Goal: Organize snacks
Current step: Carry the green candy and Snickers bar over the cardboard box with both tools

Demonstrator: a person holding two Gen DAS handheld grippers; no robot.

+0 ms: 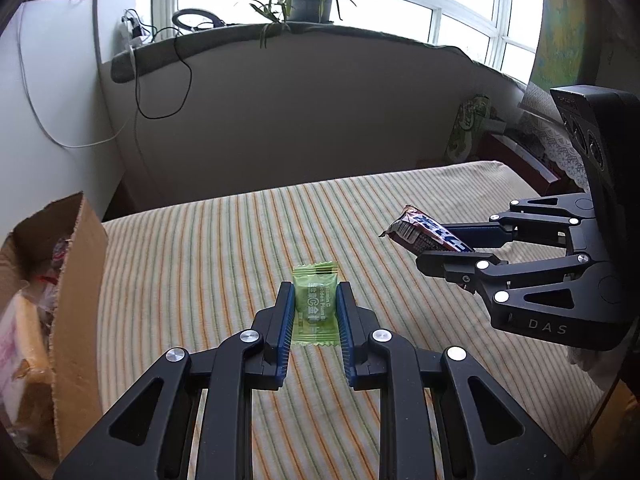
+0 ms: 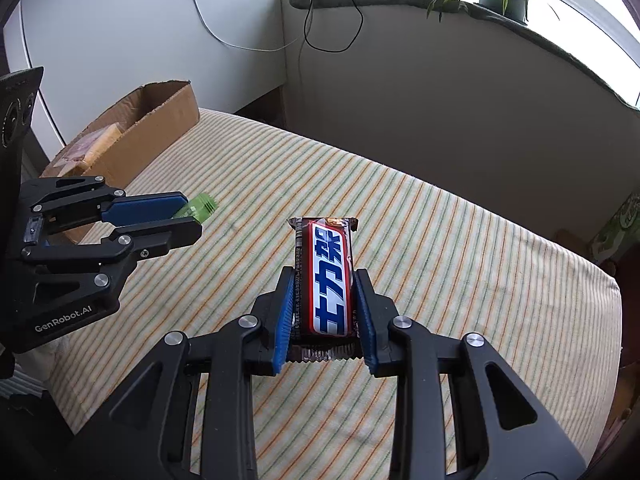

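Fingers pinching: right gripper (image 2: pixel 324 280) clamps one chocolate bar (image 2: pixel 325 276), blue-white characters on wrapper; left gripper (image 1: pixel 316 292) clamps one green candy packet (image 1: pixel 313 304), "Vitamin C". Both above striped tablecloth (image 1: pixel 224 248). One cardboard box (image 1: pixel 76 300) at left, snacks inside.

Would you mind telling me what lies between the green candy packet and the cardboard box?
Only bare striped cloth, seen in the right wrist view.

left hand-held gripper (image 1: pixel 314 300) clamped, right hand-held gripper (image 2: pixel 324 280) clamped, both angled down.
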